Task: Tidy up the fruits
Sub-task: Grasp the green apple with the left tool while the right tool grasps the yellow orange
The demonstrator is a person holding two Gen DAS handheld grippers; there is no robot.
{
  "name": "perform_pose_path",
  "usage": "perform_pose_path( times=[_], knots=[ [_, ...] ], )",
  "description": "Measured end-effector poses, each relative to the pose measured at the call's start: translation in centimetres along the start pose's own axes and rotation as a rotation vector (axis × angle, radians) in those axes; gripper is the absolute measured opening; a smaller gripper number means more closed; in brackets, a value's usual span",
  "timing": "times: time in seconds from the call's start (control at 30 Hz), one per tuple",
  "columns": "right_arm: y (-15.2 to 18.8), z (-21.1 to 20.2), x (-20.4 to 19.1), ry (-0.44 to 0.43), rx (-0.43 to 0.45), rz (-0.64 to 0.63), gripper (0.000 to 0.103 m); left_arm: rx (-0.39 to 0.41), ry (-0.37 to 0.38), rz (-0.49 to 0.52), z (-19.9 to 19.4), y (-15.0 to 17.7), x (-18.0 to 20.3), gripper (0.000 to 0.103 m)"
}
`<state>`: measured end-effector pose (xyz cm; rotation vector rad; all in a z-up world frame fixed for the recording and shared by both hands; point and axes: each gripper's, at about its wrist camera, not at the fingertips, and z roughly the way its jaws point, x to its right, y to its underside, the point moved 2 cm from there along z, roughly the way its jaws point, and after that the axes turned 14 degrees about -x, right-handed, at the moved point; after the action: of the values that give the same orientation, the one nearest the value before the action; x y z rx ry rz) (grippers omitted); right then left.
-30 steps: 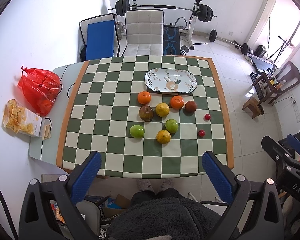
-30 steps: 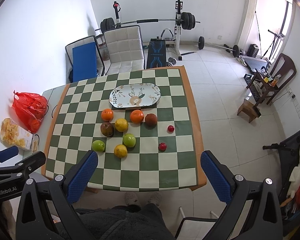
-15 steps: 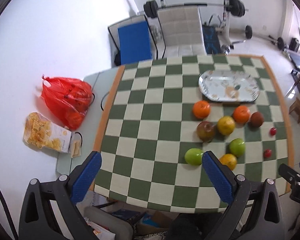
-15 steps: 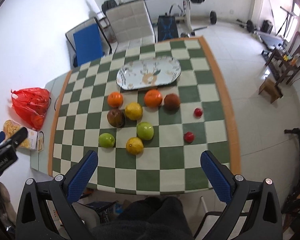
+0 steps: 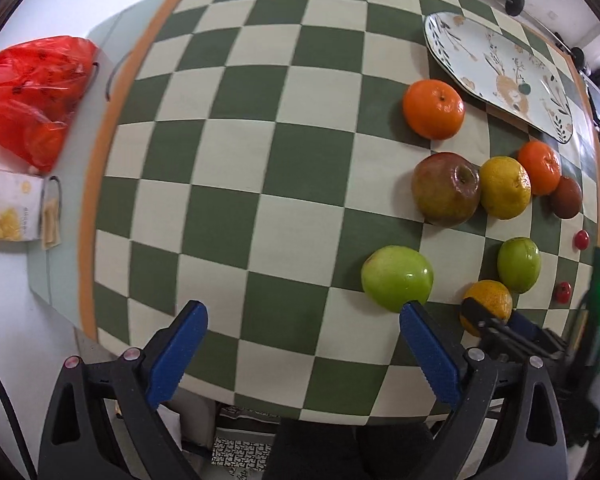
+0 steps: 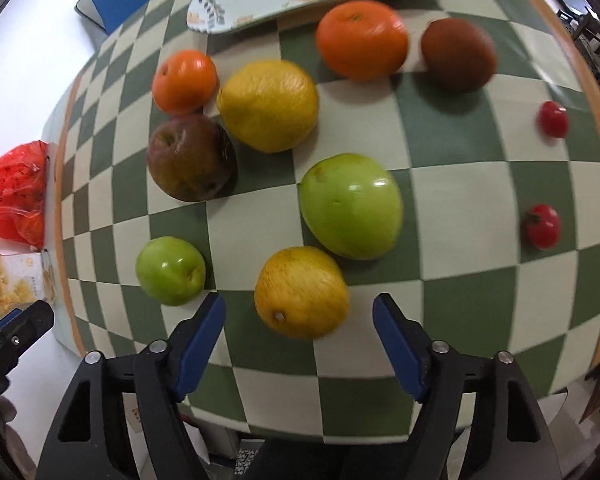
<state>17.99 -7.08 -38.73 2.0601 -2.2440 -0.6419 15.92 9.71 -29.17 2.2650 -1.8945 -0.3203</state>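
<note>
Closing my right gripper [image 6: 299, 316] around the near yellow orange [image 6: 301, 292] on the checkered table [image 6: 460, 304], pads not yet touching, I risk nudging it into the green apple [image 6: 352, 206] just beyond.

Green-and-cream checkered table [image 5: 260, 128], orange-edged; floral pale plate [image 5: 500, 64]; green apples [image 6: 352, 206], orange mandarins [image 6: 362, 40], red bag [image 5: 28, 96]
</note>
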Motion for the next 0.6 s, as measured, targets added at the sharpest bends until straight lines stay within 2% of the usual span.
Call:
perform_pose_path(
  times=[0.07, 0.1, 0.23, 0.43, 0.47, 0.57, 0.6],
  knots=[
    [-0.6, 2.2, -0.6, 0.032, -0.028, -0.003, 0.063, -0.008, 0.012, 0.037, 0.4, -0.5, 0.8, 0.099],
    [-0.7, 3.1, -0.6, 0.036, -0.042, -0.002, 0.061, -0.010, 0.015, 0.071, 0.6, -0.8, 1.5, 0.099],
    [0.6, 3.2, 0.4, 0.042, -0.043, 0.002, 0.061, -0.042, 0.008, 0.175, 2.1, -1.6, 4.2, 0.099],
    [3.2, 2.9, 3.3, 0.048, -0.067, 0.050, 0.061, -0.121, 0.049, 0.221, 5.0, -3.2, 6.6, 0.099],
    [3.3, 3.0, 3.4, 0.044, -0.068, 0.056, 0.061, -0.122, 0.056, 0.223, 5.2, -3.5, 6.8, 0.096],
    [3.3, 3.2, 3.6, 0.038, -0.068, 0.063, 0.061, -0.136, 0.062, 0.237, 5.9, -3.9, 7.0, 0.071],
    [3.3, 3.3, 3.4, 0.040, -0.068, 0.065, 0.061, -0.131, 0.044, 0.238, 6.1, -4.0, 6.9, 0.067]
  ],
)
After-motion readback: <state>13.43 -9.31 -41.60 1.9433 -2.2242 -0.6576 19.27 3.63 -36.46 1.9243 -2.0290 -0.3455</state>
